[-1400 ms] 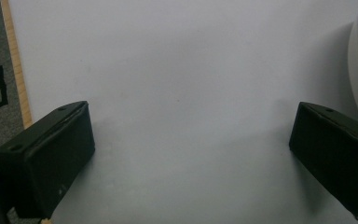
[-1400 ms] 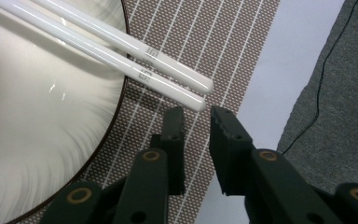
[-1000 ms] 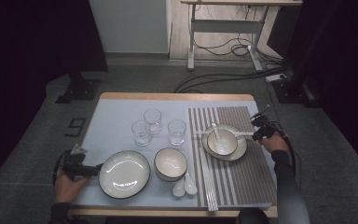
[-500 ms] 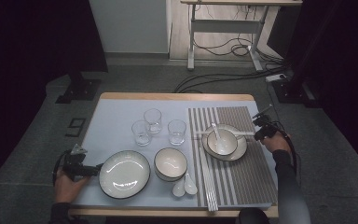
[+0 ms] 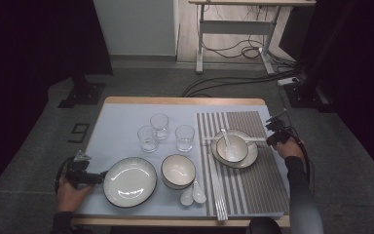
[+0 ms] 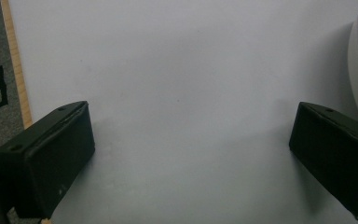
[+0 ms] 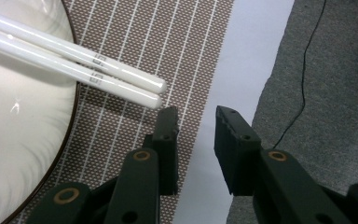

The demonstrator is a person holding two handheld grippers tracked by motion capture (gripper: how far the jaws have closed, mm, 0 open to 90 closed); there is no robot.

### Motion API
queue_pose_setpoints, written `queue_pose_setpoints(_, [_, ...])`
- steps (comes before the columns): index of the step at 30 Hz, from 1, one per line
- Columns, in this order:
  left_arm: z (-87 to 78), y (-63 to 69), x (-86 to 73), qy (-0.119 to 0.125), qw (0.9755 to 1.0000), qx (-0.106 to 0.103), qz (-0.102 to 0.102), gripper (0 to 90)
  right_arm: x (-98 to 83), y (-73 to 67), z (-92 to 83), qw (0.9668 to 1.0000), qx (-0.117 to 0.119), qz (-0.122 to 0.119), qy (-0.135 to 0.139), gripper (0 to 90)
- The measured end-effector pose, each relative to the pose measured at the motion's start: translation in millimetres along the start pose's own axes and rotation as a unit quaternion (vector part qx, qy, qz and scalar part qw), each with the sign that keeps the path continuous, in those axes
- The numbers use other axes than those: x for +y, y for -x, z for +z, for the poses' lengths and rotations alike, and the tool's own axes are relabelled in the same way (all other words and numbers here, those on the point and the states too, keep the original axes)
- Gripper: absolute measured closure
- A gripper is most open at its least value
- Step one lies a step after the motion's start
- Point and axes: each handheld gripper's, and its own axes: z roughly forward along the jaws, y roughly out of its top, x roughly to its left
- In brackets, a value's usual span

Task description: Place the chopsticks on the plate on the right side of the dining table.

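At the striped mat's right edge, my right hand-held gripper (image 7: 193,122) has just been opening, nothing between its jaws. The chopsticks (image 7: 74,56) lie across the plate (image 7: 14,140), tips just beyond my jaws, long axis crosswise.

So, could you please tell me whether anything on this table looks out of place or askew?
Nothing is spilled or broken. One oddity: a second pair of chopsticks on the striped mat pokes past the table's near edge. The set plate's chopsticks lie neatly across the plate.
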Motion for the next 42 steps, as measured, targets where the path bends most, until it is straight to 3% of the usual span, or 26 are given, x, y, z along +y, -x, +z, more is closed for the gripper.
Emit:
queue_pose_setpoints(14, [0.0,0.0,0.0,0.0,1.0,0.0,0.0,0.0,-1.1,0.3,-0.4,1.0,0.003,0.002,-0.003,64.4])
queue_pose_setpoints(20, [0.0,0.0,0.0,0.0,1.0,0.0,0.0,0.0,-2.1,-3.2,-4.3,0.9996,0.027,-0.01,-0.003,53.2])
queue_pose_setpoints(25, [0.0,0.0,0.0,0.0,1.0,0.0,0.0,0.0,1.0,-8.5,-5.0,0.9993,0.033,-0.017,0.003,48.4])
queue_pose_setpoints(42, [0.0,0.0,0.0,0.0,1.0,0.0,0.0,0.0,8.8,-19.4,-0.2,0.9987,0.041,-0.027,0.011,56.9])
